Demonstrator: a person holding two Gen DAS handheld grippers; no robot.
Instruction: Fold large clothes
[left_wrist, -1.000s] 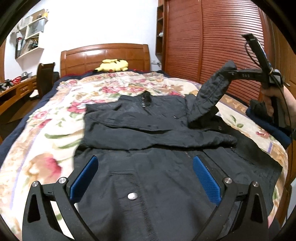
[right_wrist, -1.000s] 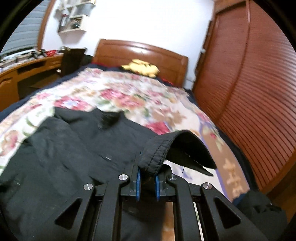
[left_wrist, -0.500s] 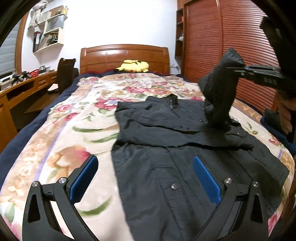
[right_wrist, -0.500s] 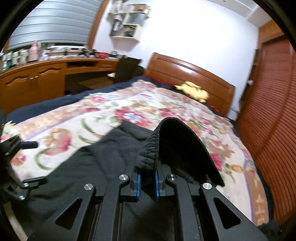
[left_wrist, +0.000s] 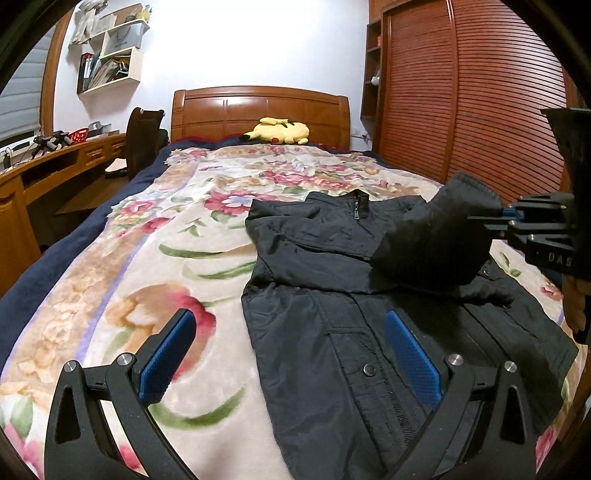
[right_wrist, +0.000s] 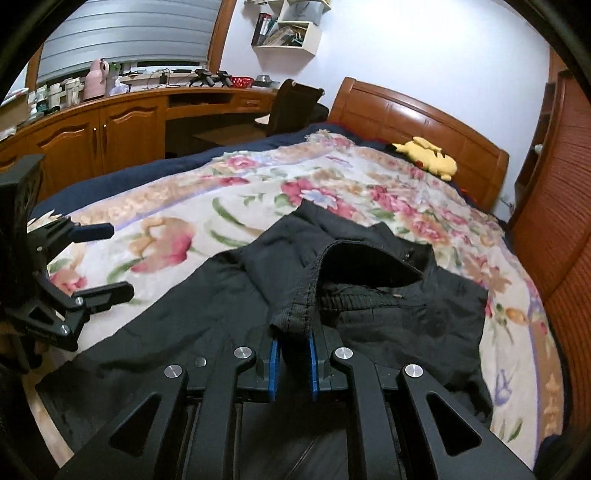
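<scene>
A black jacket (left_wrist: 332, 325) lies front-up on the floral bedspread (left_wrist: 155, 266), collar towards the headboard, one sleeve folded across its chest. My right gripper (right_wrist: 292, 363) is shut on the ribbed cuff of the other sleeve (right_wrist: 295, 306) and holds it low over the jacket's chest; it also shows in the left wrist view (left_wrist: 506, 216) with the sleeve (left_wrist: 432, 240) draped from it. My left gripper (left_wrist: 291, 358) is open and empty above the jacket's lower left edge; it also shows in the right wrist view (right_wrist: 96, 262).
A yellow plush toy (left_wrist: 280, 131) lies by the wooden headboard (left_wrist: 258, 110). A wooden desk (right_wrist: 110, 122) with a dark chair (right_wrist: 291, 107) runs along the left of the bed. Slatted wardrobe doors (left_wrist: 480, 92) stand on the right.
My right gripper has carried the sleeve cuff leftwards and lower, over the jacket's chest. My left gripper has drawn left and back, still open.
</scene>
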